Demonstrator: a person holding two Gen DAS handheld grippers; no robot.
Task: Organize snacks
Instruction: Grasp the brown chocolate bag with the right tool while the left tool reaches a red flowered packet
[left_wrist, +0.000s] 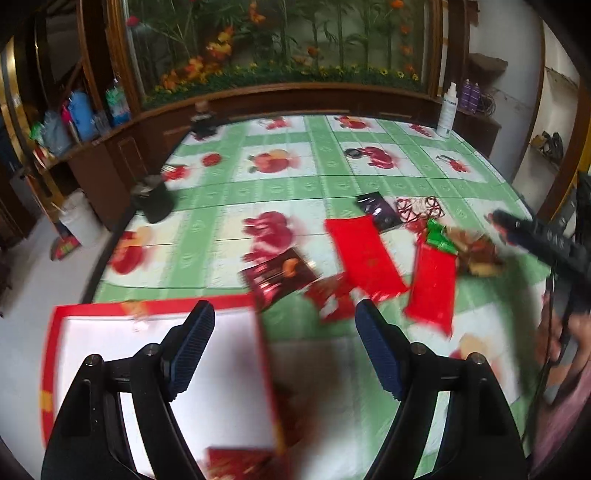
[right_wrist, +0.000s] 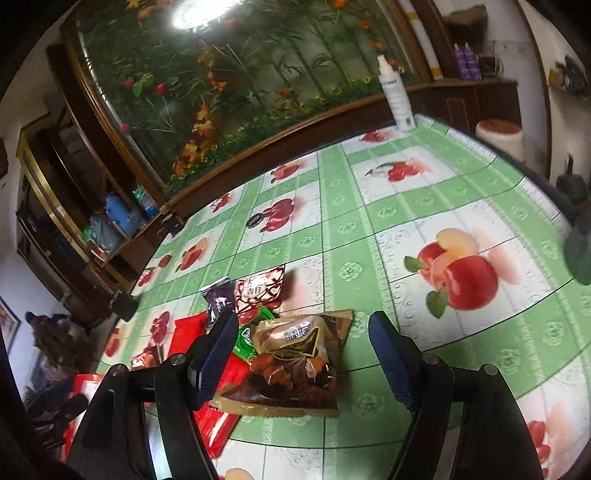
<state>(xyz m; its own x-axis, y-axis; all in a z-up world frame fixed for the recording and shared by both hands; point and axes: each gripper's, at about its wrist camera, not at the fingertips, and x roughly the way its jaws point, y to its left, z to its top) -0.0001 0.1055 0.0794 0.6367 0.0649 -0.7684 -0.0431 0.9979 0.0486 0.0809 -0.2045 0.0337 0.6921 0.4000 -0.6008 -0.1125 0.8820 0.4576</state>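
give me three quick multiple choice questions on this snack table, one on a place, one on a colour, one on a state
1. Where does the white spray bottle stand?
A. at the table's far edge
B. inside the box
C. on the snack pile

2. What colour is the rim of the white-lined box?
A. blue
B. red
C. black

3. How is the right hand-held gripper?
A. shut on a purple packet
B. shut with nothing in it
C. open, pads clear of the brown and gold snack bag

Key: 1 A, it stands by the wooden ledge. 2 B, red border all round. 3 C, a gap shows beside each pad.
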